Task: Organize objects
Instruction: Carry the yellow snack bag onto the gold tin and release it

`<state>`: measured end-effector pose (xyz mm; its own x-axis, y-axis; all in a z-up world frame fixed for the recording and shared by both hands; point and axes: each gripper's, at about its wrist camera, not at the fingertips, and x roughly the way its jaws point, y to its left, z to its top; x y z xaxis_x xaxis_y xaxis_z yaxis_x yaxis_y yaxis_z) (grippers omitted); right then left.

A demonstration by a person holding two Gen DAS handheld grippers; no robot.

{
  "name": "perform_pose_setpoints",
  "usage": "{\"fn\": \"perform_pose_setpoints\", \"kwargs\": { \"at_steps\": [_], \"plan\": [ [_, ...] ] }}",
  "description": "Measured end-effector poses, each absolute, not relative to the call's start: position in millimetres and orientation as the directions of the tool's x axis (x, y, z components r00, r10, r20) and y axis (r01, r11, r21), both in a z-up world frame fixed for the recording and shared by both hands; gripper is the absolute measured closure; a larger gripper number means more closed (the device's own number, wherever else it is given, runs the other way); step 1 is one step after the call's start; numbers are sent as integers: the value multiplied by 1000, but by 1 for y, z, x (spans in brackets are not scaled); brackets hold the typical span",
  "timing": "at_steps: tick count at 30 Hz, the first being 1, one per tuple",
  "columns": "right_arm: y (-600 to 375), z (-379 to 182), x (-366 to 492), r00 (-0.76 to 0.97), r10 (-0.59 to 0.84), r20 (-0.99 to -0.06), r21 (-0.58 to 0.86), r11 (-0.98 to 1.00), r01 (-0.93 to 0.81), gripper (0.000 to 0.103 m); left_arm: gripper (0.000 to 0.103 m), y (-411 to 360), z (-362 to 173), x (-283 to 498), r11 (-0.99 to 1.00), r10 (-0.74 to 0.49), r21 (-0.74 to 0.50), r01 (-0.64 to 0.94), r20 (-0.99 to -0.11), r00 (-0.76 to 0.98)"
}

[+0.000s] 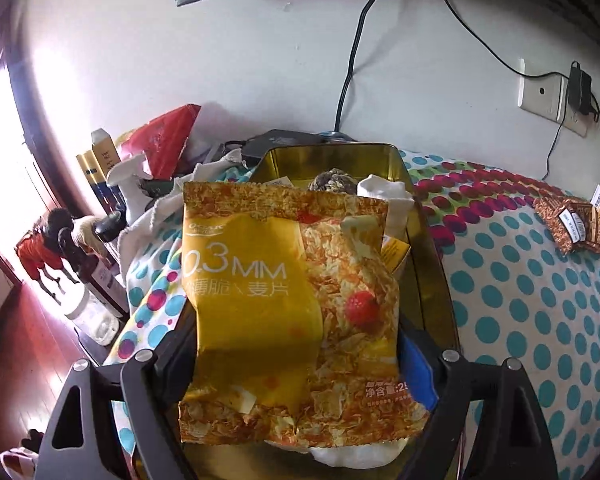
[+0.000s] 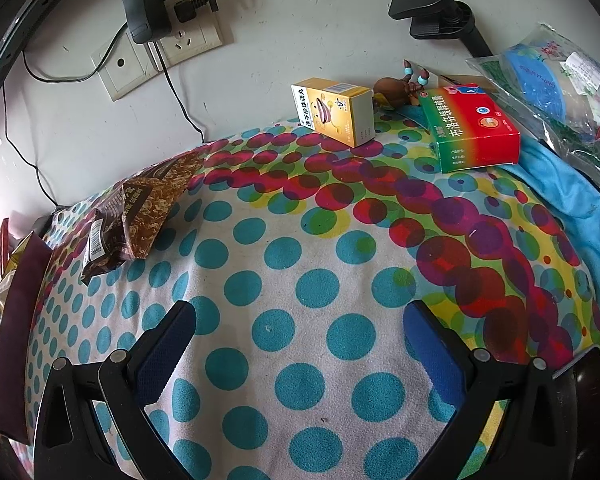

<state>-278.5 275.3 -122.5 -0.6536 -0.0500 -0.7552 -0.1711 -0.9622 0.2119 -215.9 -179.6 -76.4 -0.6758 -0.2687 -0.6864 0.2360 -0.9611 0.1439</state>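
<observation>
Yellow cereal packet point(image 1: 292, 312) lay over the gold tin point(image 1: 384, 152), between the spread left gripper point(image 1: 296, 356). Right gripper point(image 2: 296, 344) hung spread, empty. Next: withdraw cleanly.

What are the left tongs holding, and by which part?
The left tongs have the yellow cereal packet between them by its lower side edges, over the gold tin; a firm grip cannot be told.

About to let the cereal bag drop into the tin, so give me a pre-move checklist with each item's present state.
1. Yellow cereal bag between the fingers of the left hand-held gripper: ok.
2. Bag positioned over the gold tin: ok.
3. Room in the tin: not ok; a white cloth and other items already lie inside.
4. Pads pressing the bag: cannot tell.
5. Right hand-held gripper empty, open above the dotted cloth: ok.
6. Brown snack packets clear of the tin: ok.
</observation>
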Motion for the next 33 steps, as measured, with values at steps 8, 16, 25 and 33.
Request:
{"fn": "perform_pose_setpoints", "kwargs": {
  "at_steps": [8, 16, 25, 33],
  "plan": [
    [275, -123, -279, -653, -50, -755, 212, -962, -171, 0, 15, -181, -75, -211, -959, -274, 136, 249, -677, -683],
    [275, -123, -279, -653, -50, -756, 211, -962, -171, 0, 15, -181, -76, -207, -961, -261, 119, 248, -676, -689],
    [275, -123, -279, -652, -49, -756, 210, -963, -171, 0, 15, -178, -75, -204, -961, -263, 120, 248, -671, -693],
    [275, -123, -280, -653, -51, -756, 212, -962, -171, 0, 15, -174, -74, -204, -962, -258, 112, 248, -668, -698]
  ]
}}
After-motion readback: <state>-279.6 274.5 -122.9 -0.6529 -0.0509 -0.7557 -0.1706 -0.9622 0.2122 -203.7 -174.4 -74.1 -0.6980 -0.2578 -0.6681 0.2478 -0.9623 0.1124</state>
